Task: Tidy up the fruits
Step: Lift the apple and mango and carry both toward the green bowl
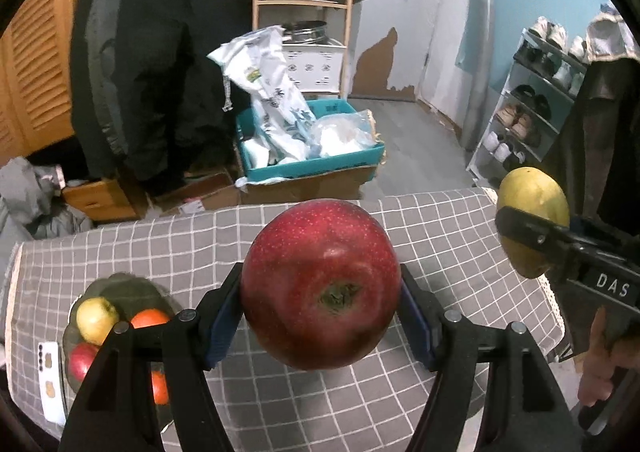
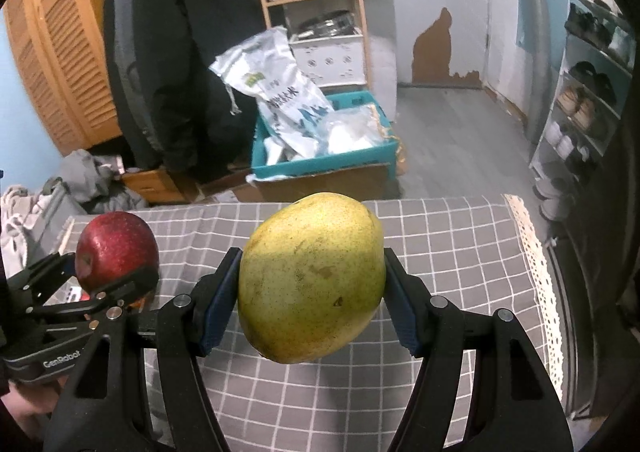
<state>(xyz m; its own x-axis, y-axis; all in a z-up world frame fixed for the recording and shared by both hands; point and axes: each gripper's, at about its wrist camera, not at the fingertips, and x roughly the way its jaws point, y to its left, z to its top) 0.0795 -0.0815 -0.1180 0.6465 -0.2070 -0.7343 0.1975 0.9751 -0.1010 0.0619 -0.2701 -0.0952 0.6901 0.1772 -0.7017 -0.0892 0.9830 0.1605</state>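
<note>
My left gripper (image 1: 320, 300) is shut on a large red apple (image 1: 320, 284) and holds it above the grey checked tablecloth (image 1: 440, 252). My right gripper (image 2: 312, 292) is shut on a yellow-green mango (image 2: 312, 276), also held above the cloth. The mango also shows at the right of the left wrist view (image 1: 532, 208); the red apple shows at the left of the right wrist view (image 2: 116, 248). A glass bowl (image 1: 120, 284) at the table's left holds a yellow apple (image 1: 96, 318), a red apple (image 1: 82, 360) and oranges (image 1: 150, 318).
A white phone (image 1: 50, 384) lies left of the bowl. Beyond the table's far edge stand a teal crate (image 1: 312, 164) with bags, a wooden shelf (image 1: 304, 4) and a shoe rack (image 1: 532, 104). The cloth's lace edge (image 2: 536, 272) marks the table's right side.
</note>
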